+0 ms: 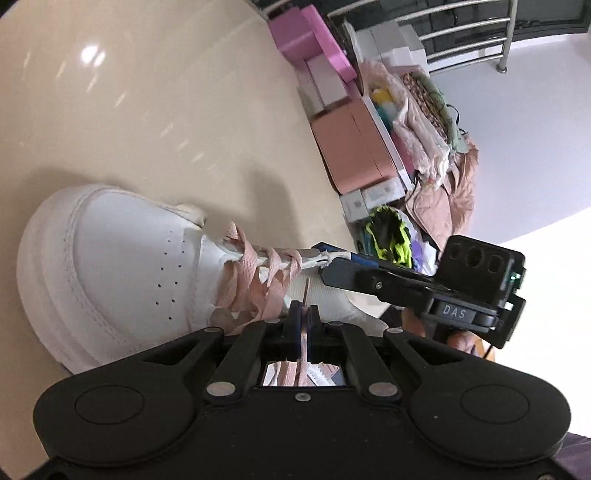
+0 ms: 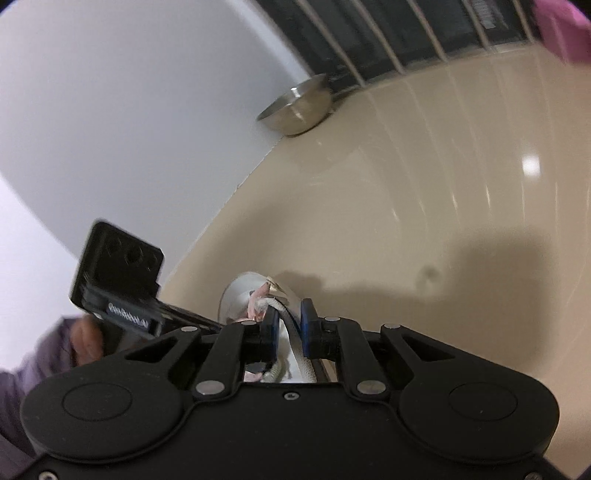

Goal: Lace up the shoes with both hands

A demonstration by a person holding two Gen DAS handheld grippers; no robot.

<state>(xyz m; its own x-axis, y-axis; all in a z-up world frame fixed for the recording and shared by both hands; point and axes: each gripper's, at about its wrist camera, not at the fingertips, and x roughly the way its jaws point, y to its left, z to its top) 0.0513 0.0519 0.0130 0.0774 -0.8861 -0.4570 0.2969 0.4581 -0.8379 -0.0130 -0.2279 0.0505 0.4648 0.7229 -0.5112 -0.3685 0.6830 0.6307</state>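
A glossy cream desk [image 1: 129, 110] carries the work, its top throwing back bright light spots. In the left wrist view, along its far edge, sits a crowd of pink boxes [image 1: 314, 40], a salmon-coloured box [image 1: 351, 147], folded cloth and a neon-yellow item [image 1: 388, 236], with a pale wall and a steel railing [image 1: 461, 29] behind. In the right wrist view a steel bowl [image 2: 295, 110] stands at the desk's far edge by a white wall, with a dark railed window beyond.

The white shoe [image 1: 110, 273] lies on the desk, toe pointing left in the left wrist view, with pink laces [image 1: 258, 280] criss-crossed over its front eyelets.

The left tongs [image 1: 303, 317] are pressed together on a strand of the pink lace, which runs up between the blue pads from below and leads to the lacing just ahead. The tongs sit right over the shoe's tongue.

The right tongs [image 2: 289, 325] stand a little apart, straddling the white upper edge of the shoe; whether the pads actually pinch it, I cannot tell. In the left wrist view their tip touches the shoe near the top eyelets, beside a frayed white bit of cord. A hand [image 2: 86, 339] in a purple sleeve shows behind the other tool at the left of the right wrist view.
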